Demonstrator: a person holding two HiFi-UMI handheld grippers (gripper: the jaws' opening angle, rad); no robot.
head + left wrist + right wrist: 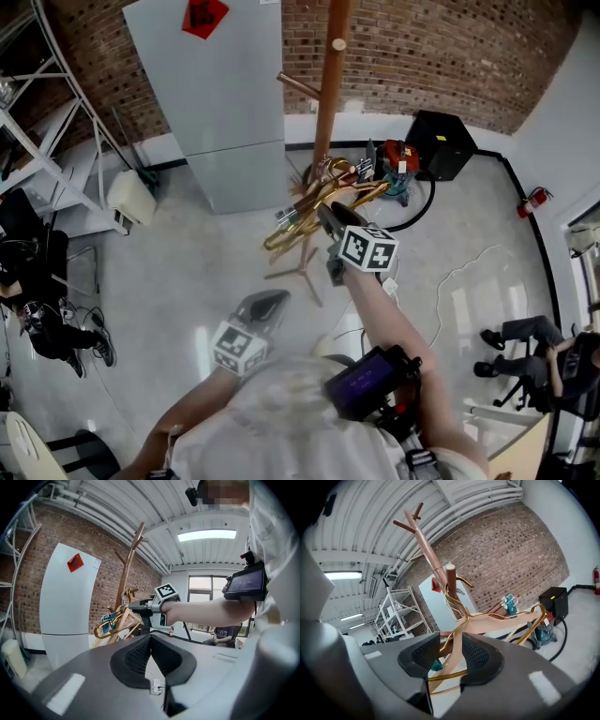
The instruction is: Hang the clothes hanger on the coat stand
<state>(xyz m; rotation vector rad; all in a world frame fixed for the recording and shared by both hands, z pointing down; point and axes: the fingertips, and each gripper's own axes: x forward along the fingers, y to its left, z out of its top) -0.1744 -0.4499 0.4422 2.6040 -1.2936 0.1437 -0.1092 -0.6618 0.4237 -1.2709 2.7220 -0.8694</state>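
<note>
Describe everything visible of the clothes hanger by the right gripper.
The clothes hanger is a pale pinkish bar, wood by its look, framed by gold-coloured metal wire that rises to a hook. The hook appears looped over a peg of the wooden coat stand, beside other wire hooks. It hangs tilted, and one arm runs between the open jaws of the right gripper, whose pads do not seem to press on it.
</note>
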